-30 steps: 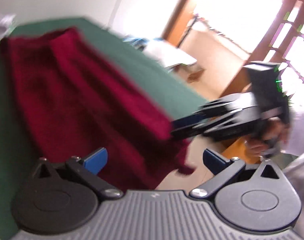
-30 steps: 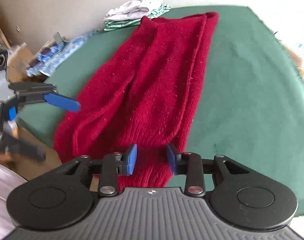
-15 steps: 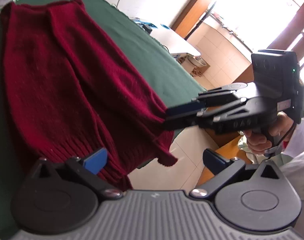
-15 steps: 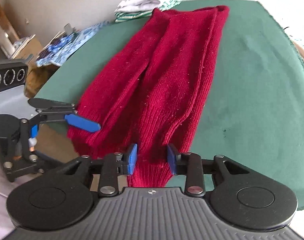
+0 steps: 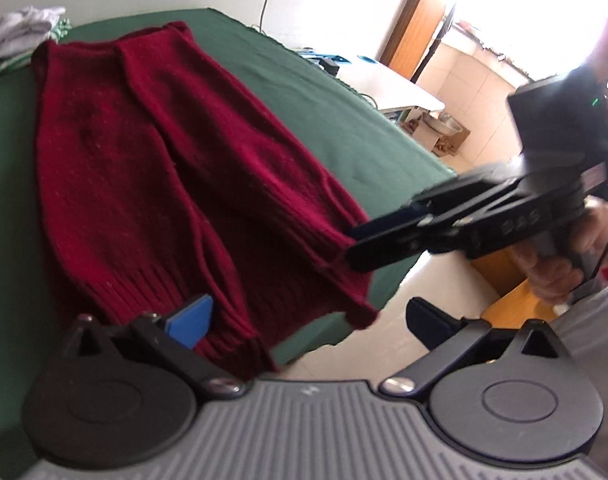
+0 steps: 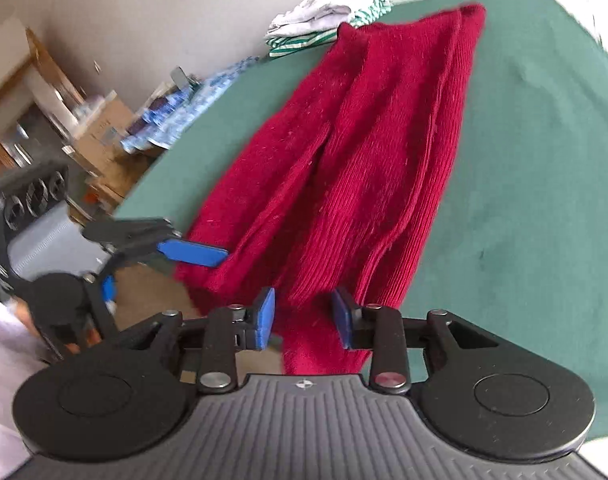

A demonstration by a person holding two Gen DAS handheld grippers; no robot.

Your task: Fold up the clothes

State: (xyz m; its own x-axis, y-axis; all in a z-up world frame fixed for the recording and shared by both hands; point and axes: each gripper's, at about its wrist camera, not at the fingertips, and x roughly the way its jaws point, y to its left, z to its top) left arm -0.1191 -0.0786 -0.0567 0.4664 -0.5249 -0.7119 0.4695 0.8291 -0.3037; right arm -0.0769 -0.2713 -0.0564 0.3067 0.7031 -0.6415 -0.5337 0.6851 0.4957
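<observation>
Around: folded clothes [image 6: 327, 16] behind your red sweater [image 6: 363, 168]
Left gripper [image 5: 307, 320]: jaws apart, empty
Right gripper [image 6: 304, 316]: gapped astride hem; grip unclear

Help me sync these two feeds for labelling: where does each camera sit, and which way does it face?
Left wrist: sits on the left gripper, looking across the dark red knitted sweater toward a bright doorway; the right gripper and the hand holding it show.
Right wrist: sits on the right gripper, looking along the sweater toward the wall; the left gripper shows.
Shared: sweater, green table cover, pile of folded clothes.
</observation>
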